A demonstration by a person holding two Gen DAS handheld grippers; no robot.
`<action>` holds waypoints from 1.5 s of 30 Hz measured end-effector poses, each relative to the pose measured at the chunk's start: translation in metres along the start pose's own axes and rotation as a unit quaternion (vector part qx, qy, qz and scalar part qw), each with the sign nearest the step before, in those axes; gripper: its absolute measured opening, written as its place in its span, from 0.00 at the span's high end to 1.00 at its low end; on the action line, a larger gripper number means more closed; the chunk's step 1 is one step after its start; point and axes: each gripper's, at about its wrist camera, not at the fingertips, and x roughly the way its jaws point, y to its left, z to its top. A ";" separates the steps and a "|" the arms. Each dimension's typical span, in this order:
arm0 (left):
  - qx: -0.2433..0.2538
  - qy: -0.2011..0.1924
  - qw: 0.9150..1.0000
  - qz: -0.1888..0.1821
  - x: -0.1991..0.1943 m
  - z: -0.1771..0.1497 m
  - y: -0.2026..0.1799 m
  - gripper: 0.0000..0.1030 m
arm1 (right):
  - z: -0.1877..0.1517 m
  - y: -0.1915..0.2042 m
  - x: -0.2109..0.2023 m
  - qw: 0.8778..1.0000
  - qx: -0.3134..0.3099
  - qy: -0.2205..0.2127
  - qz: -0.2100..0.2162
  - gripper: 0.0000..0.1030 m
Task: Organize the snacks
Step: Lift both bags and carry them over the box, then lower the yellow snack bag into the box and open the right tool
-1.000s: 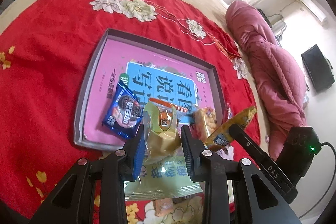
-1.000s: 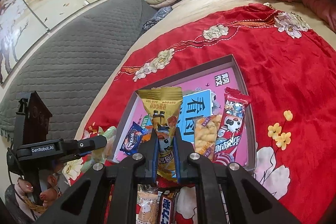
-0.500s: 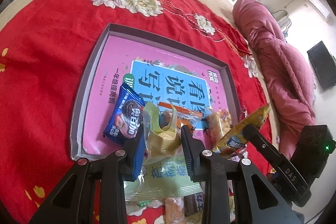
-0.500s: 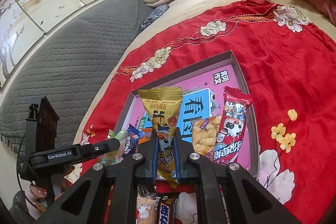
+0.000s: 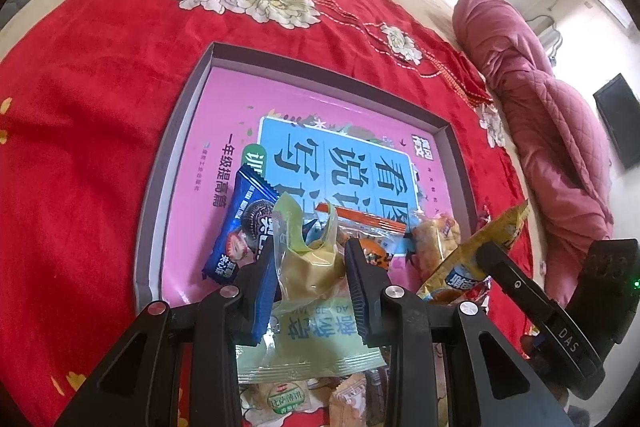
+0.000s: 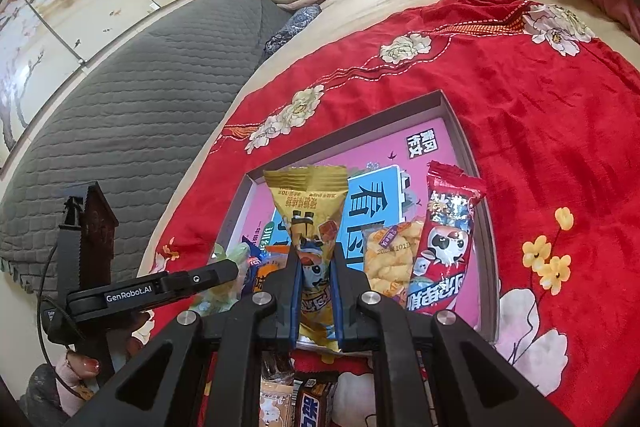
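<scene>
A shallow grey box lid (image 5: 188, 131) with a pink printed floor lies on the red bedspread; it also shows in the right wrist view (image 6: 460, 131). My left gripper (image 5: 310, 269) is shut on a pale green-yellow snack packet (image 5: 308, 259), held over the box's near edge. A blue Oreo packet (image 5: 244, 227) lies in the box beside it. My right gripper (image 6: 316, 275) is shut on a yellow snack bag (image 6: 308, 211), held upright above the box. A red packet (image 6: 444, 243) and a clear puffed-snack bag (image 6: 390, 255) lie in the box.
Several loose snacks lie on the bedspread in front of the box, among them a green packet (image 5: 308, 339) and a dark chocolate bar (image 6: 314, 405). A pink quilt (image 5: 552, 131) is piled at the right. A grey padded headboard (image 6: 120, 131) stands at the left.
Both grippers have moved forward over the box with their packets still held; the box looks closer and larger in the left wrist view.
</scene>
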 end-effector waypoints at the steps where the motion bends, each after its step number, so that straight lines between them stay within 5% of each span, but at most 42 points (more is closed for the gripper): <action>1: 0.002 0.000 1.000 0.001 0.000 0.000 0.000 0.67 | 0.000 0.000 0.000 1.000 0.000 0.000 0.000 0.88; 45: 0.075 -0.027 0.996 0.043 0.019 0.001 -0.020 0.67 | -0.011 -0.002 0.030 0.999 -0.011 0.041 -0.030 0.87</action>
